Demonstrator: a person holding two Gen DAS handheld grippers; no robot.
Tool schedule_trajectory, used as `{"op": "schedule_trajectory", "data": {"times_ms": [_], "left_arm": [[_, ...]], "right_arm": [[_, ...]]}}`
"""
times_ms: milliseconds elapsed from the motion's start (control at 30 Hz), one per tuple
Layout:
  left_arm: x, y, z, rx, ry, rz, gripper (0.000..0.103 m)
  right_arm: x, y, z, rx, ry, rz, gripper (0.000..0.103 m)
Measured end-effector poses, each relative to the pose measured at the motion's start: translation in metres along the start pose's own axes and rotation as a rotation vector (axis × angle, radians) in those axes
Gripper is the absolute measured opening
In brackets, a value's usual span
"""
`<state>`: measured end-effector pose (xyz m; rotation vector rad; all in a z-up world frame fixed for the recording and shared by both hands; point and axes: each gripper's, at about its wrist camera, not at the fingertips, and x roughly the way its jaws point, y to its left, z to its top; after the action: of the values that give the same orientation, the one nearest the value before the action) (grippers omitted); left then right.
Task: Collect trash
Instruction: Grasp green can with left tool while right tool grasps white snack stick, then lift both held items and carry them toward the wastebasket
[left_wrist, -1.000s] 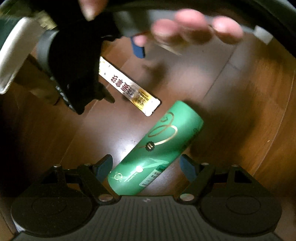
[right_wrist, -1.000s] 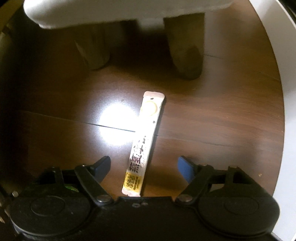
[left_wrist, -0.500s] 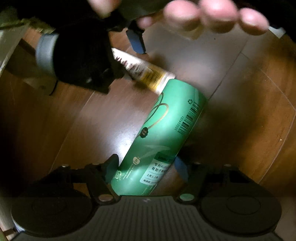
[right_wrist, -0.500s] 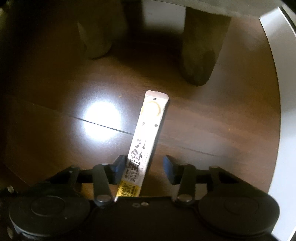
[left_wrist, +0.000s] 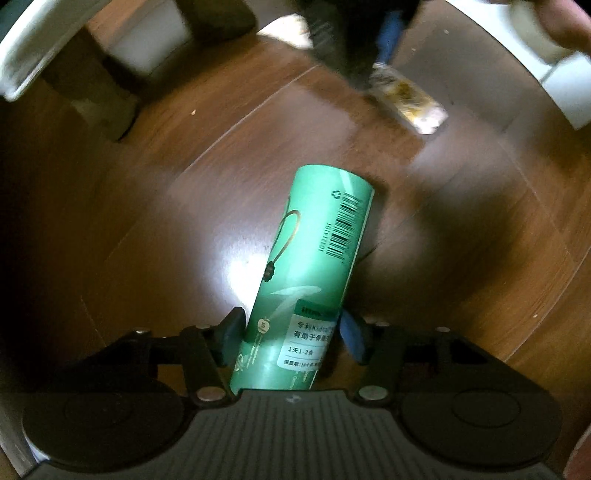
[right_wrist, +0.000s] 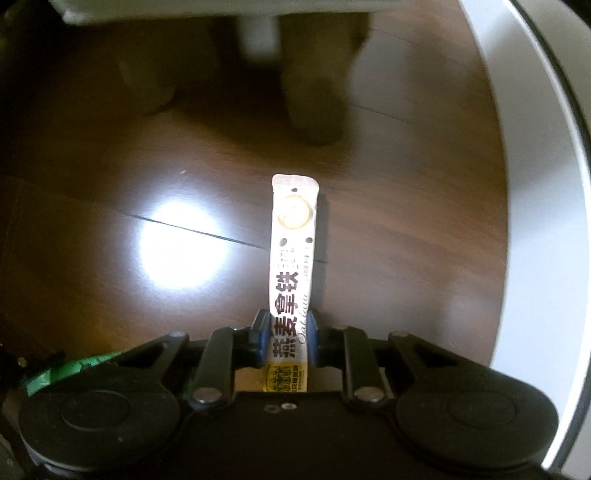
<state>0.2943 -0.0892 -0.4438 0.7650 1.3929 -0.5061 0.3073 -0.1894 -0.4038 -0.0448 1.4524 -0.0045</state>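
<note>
A green cylindrical can (left_wrist: 310, 273) with a barcode and a white label sits between the fingers of my left gripper (left_wrist: 291, 332), which is shut on its near end and holds it above the wooden floor. A cream stick sachet (right_wrist: 293, 258) with black characters is clamped in my right gripper (right_wrist: 288, 338) and points forward. In the left wrist view the right gripper (left_wrist: 388, 37) shows blurred at the top, with the sachet's yellow end (left_wrist: 413, 103) hanging from it.
Dark wooden floor (left_wrist: 147, 206) with a bright light spot. Furniture legs (right_wrist: 314, 96) stand ahead under a white cushion edge (left_wrist: 22, 62). A white curved object (right_wrist: 535, 184) lines the right side. A hand (left_wrist: 561, 22) shows at the top right.
Both grippers closed: the left on the green can, the right on the sachet. Both items have come up off the floor, and the right gripper has moved right in the left view.
</note>
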Motion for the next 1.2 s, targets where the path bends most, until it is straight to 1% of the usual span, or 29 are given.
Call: {"op": "schedule_trajectory", "data": {"times_ms": [67, 133, 200, 300, 333, 400, 500, 567, 600, 700, 800, 900, 1000, 1100, 1200], "left_arm": [[-0.001, 0.008, 0.002, -0.049, 0.011, -0.025, 0.053], [-0.009, 0.015, 0.005, -0.096, 0.011, -0.052, 0.053], [-0.019, 0.024, 0.006, -0.136, -0.009, -0.068, 0.052], [-0.043, 0.037, 0.016, -0.211, -0.049, -0.099, 0.049], [-0.051, 0.039, 0.018, -0.227, -0.06, -0.097, 0.048], [-0.062, 0.045, 0.023, -0.254, -0.073, -0.071, 0.046], [-0.071, 0.058, 0.027, -0.302, -0.076, -0.073, 0.046], [-0.072, 0.068, 0.027, -0.338, -0.075, -0.089, 0.046], [-0.073, 0.073, 0.022, -0.361, -0.078, -0.096, 0.046], [-0.078, 0.088, 0.021, -0.437, -0.069, -0.132, 0.046], [-0.094, 0.101, 0.02, -0.486, -0.075, -0.139, 0.046], [-0.109, 0.113, 0.021, -0.53, -0.093, -0.171, 0.046], [-0.132, 0.12, 0.023, -0.556, -0.13, -0.185, 0.046], [-0.169, 0.125, 0.027, -0.58, -0.175, -0.195, 0.046], [-0.209, 0.13, 0.035, -0.594, -0.253, -0.205, 0.046]], "right_arm": [[-0.01, -0.009, -0.006, 0.029, -0.011, 0.009, 0.019], [-0.02, -0.021, -0.01, 0.079, -0.019, 0.038, 0.019], [-0.043, -0.035, -0.01, 0.13, -0.037, 0.054, 0.019], [-0.07, -0.046, -0.009, 0.185, -0.096, 0.089, 0.019], [-0.08, -0.05, -0.006, 0.193, -0.113, 0.094, 0.019], [-0.101, -0.054, -0.01, 0.205, -0.154, 0.098, 0.019], [-0.129, -0.055, -0.02, 0.203, -0.201, 0.095, 0.019], [-0.141, -0.058, -0.025, 0.213, -0.219, 0.113, 0.019], [-0.145, -0.062, -0.025, 0.215, -0.228, 0.116, 0.019], [-0.16, -0.068, -0.029, 0.235, -0.251, 0.121, 0.019], [-0.172, -0.072, -0.028, 0.265, -0.268, 0.132, 0.019], [-0.187, -0.074, -0.035, 0.248, -0.294, 0.132, 0.019], [-0.204, -0.073, -0.037, 0.253, -0.323, 0.148, 0.019], [-0.225, -0.075, -0.037, 0.262, -0.368, 0.161, 0.019], [-0.251, -0.078, -0.034, 0.266, -0.415, 0.177, 0.019]]}}
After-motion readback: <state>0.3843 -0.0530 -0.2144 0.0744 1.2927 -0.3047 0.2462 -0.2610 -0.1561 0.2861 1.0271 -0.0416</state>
